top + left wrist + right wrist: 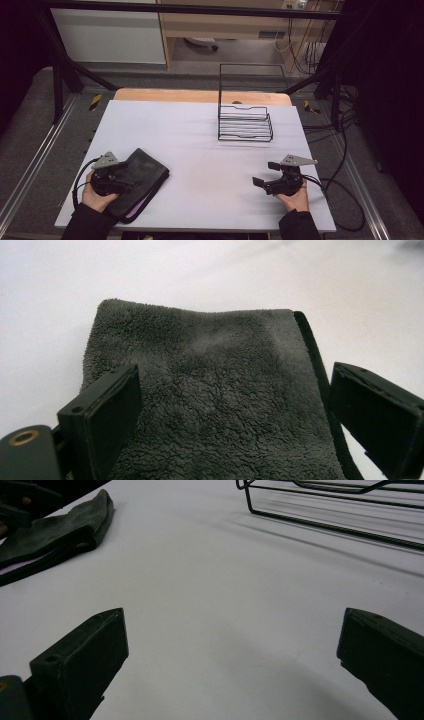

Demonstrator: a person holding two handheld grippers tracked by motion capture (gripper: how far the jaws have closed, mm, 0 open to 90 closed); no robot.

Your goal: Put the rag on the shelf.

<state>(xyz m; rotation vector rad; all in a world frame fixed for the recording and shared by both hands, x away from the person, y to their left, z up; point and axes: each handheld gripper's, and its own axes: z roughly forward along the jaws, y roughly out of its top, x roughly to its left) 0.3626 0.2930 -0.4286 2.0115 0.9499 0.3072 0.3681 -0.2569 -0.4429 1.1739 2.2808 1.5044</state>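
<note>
A folded dark grey fleecy cloth (142, 180) lies at the front left of the white table (200, 145). My left gripper (120, 175) hovers over its near end, open, with its jaws spread wide on either side of the cloth (220, 400). At the front right my right gripper (266, 173) is open over bare table, nothing between its jaws. In the right gripper view the cloth (60, 527) shows far off at the upper left.
A black wire rack (245, 122) with a tall back frame stands at the back right of the table; its lower rails (330, 510) run across the top of the right gripper view. Cables trail off the table's right side.
</note>
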